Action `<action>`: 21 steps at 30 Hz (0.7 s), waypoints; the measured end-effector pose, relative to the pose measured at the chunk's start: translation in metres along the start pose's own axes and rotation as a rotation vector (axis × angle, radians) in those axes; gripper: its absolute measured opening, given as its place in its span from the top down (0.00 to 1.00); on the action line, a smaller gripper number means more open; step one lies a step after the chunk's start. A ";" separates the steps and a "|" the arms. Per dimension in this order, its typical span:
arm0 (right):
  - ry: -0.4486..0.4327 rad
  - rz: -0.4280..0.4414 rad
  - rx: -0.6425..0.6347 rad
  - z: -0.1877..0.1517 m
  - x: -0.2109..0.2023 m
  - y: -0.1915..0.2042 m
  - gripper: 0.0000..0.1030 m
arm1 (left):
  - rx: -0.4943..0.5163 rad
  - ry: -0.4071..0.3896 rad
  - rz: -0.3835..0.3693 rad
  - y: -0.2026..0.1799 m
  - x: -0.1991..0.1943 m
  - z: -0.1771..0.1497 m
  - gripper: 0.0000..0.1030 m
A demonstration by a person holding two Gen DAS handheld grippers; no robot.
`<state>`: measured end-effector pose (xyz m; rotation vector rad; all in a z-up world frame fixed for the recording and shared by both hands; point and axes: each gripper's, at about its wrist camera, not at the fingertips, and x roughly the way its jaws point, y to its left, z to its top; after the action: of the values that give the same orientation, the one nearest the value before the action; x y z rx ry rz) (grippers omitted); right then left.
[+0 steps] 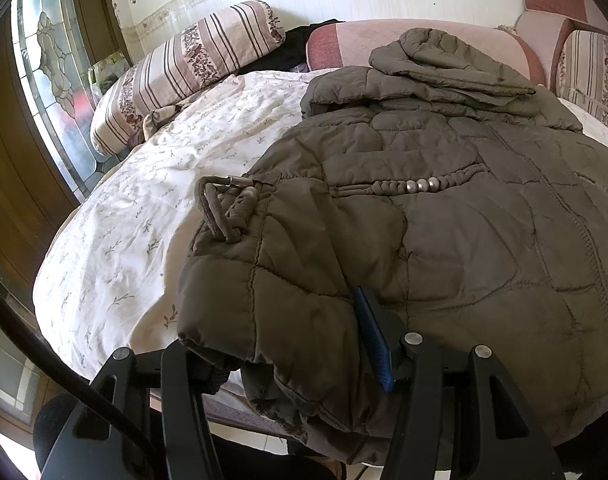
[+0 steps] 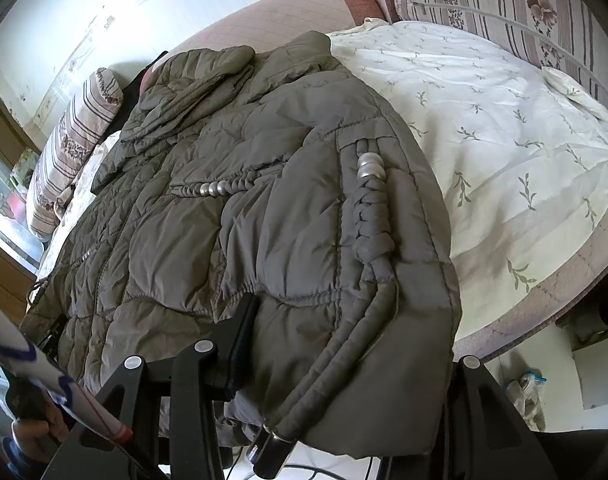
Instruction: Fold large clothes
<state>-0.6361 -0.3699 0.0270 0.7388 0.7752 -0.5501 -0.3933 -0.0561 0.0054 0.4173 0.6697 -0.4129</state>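
An olive quilted padded coat (image 1: 443, 208) lies spread on the bed, its hood at the far end and braided cords with silver beads across the waist. It also fills the right wrist view (image 2: 264, 216). My left gripper (image 1: 288, 344) holds the coat's near left hem corner bunched between its fingers; the right fingertip (image 1: 373, 336) shows on top, the left one is hidden under the cloth. My right gripper (image 2: 335, 336) holds the near right hem corner; only its left finger (image 2: 240, 332) shows, the other is covered by the coat.
The bed has a white floral sheet (image 1: 152, 216) with pink edging (image 2: 543, 292). Striped floral bolster pillows (image 1: 184, 68) lie along the headboard, and a striped cushion (image 2: 503, 4) at the right. A stained-glass door (image 1: 52, 80) is at the left. Floor and clutter (image 2: 527, 396) lie beyond the bed edge.
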 end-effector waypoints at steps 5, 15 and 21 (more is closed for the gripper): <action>-0.002 -0.012 -0.012 -0.001 -0.001 0.002 0.55 | 0.003 -0.003 0.001 0.000 -0.001 0.000 0.49; -0.072 -0.008 -0.044 0.004 -0.016 0.009 0.74 | -0.002 -0.066 -0.047 0.005 -0.014 0.004 0.76; -0.141 0.030 -0.055 0.010 -0.040 0.012 0.77 | -0.003 -0.122 -0.075 0.012 -0.034 0.007 0.79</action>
<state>-0.6477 -0.3626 0.0679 0.6525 0.6451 -0.5457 -0.4081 -0.0417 0.0359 0.3618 0.5685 -0.5041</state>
